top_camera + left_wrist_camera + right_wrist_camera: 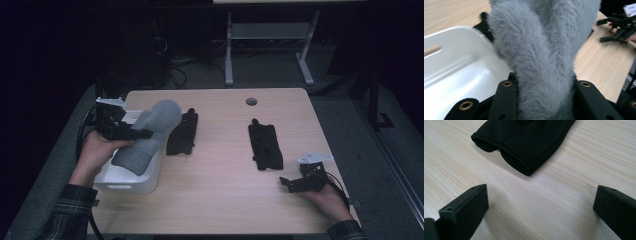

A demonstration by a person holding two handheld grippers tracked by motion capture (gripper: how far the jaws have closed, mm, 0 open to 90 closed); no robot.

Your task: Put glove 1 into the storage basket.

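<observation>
I have the left gripper (131, 133) clamped on a fuzzy grey sock (150, 135). In the left gripper view the two black jaws squeeze the grey sock (541, 62) from both sides, and its soft fluff bulges out between them. The sock hangs over the white bin (145, 180) at the left edge of the wooden table (225, 200). Its top end sticks up above the jaws and its lower end droops down into the bin. In the left gripper view I see the smooth white inside of the bin (456, 75) just under the sock. My left hand (97, 152) holds the gripper from the bin's left side. Just to the right of the bin, a pair of black socks (182, 132) lies flat on the table. A second pair of black socks (265, 146) lies farther right, well apart from the first pair. My right gripper (286, 184) rests low near the right front corner of the table, with my right hand (327, 197) behind it. Its jaws stand wide apart with only bare wood between them. In the right gripper view the open cuffs of the second black pair (524, 142) lie just ahead of the jaws, not touching them.
</observation>
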